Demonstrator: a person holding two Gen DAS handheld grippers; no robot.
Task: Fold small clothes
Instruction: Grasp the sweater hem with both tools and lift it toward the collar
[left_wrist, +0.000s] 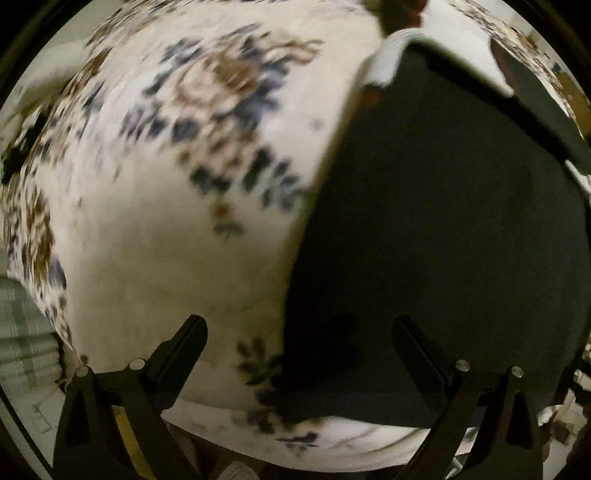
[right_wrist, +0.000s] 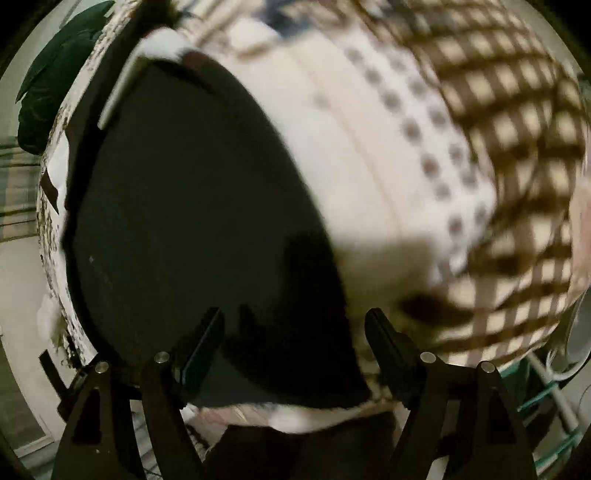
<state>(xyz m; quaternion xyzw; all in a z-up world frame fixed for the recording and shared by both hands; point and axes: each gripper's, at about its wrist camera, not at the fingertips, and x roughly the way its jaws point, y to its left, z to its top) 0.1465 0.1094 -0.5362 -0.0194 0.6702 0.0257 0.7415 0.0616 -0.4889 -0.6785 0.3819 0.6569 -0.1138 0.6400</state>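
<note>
This looks like a room in someone's home, most likely a bedroom. A white bedspread (left_wrist: 155, 266) printed with blue and brown flowers fills the left wrist view, soft and slightly rumpled like bedding. In the right wrist view, just beside the dark garment (right_wrist: 192, 221) lying on that spread, sits a brown-and-cream checked blanket (right_wrist: 517, 155). Beyond the spread's far edge a green plaid cloth (left_wrist: 22, 332) hangs or lies, and dark green leaves (right_wrist: 55, 74) show near a pale wall. Everything is blurred, and the light is dim and warm.
</note>
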